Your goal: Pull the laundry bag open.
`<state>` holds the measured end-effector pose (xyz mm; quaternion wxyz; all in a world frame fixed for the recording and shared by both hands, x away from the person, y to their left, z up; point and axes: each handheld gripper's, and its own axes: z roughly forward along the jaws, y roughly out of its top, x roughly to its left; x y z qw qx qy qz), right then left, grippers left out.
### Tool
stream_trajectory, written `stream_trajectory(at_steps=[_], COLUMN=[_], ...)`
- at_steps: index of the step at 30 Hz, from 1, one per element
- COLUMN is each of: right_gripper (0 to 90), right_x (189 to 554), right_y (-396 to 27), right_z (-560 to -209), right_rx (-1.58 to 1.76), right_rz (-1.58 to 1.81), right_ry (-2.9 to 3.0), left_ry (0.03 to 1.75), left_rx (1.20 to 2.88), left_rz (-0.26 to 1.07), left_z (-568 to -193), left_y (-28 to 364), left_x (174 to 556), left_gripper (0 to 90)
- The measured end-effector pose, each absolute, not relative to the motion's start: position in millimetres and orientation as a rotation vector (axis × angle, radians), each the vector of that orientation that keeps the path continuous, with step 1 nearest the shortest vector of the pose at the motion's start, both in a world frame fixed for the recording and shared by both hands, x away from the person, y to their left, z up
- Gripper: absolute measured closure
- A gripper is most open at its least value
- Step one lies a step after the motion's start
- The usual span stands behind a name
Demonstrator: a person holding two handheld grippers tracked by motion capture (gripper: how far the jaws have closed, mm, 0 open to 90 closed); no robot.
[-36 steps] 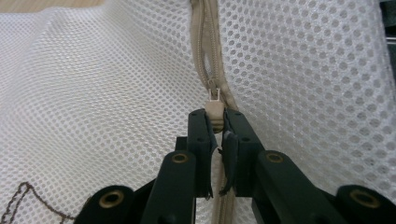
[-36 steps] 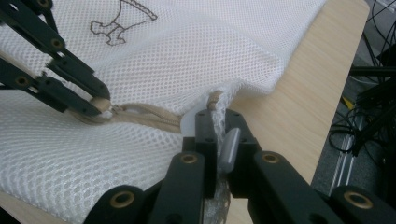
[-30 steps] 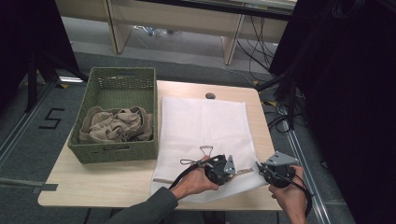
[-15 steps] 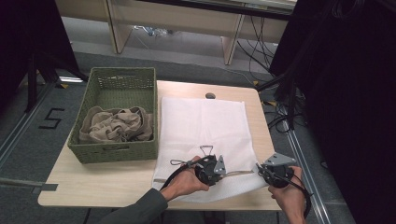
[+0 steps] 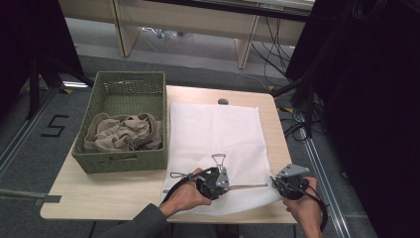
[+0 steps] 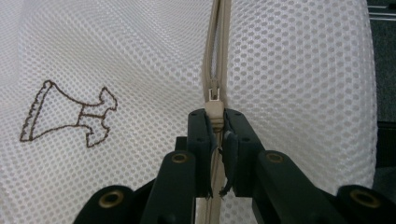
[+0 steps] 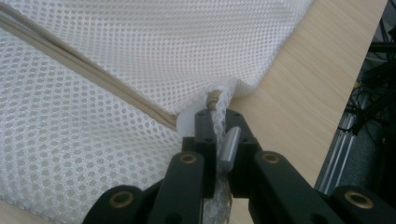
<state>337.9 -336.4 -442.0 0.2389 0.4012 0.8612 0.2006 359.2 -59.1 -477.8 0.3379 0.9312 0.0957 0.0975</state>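
The left tongs (image 5: 221,177), clenched on the zipper pull (image 6: 214,108), have slid left from the right tongs (image 5: 274,182) gripping the mesh bag (image 5: 218,134) corner, so the zipper is opening.

Both grippers black: left gripper (image 5: 221,174), right gripper (image 5: 275,181); brass screws behind jaws, grey three-cornered plates on top, black cables trailing behind; dark sleeve (image 5: 136,225).

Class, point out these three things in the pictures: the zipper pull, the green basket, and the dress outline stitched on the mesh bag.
zipper pull (image 6: 214,105), left gripper view, on its tan body above the jaws
green basket (image 5: 121,162), high view, on its near wall
dress outline (image 6: 65,115), left gripper view, on the middle of the brown stitching
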Motion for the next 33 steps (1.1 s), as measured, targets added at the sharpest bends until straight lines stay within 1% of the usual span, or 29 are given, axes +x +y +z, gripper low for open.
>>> stream_trajectory(at_steps=[6, 22, 33], right_gripper=[86.0, 86.1, 86.1], right_x=[339.1, 343.9, 344.4], right_y=[-335.2, -332.8, -332.6], right_z=[-444.5, -451.2, -452.5], right_rx=[1.099, 1.097, 1.100], right_rz=[0.545, 0.506, 0.502], right_ry=[2.375, 2.413, 2.423], left_ry=[0.250, 0.248, 0.279], left_rx=[2.428, 2.456, 2.456], left_rz=[0.248, 0.261, 0.259], left_z=[-478.9, -488.5, -491.1], left_y=[-50.1, -44.1, -25.1], left_x=[354.2, 351.9, 351.7], left_gripper=[81.3, 81.4, 81.4])
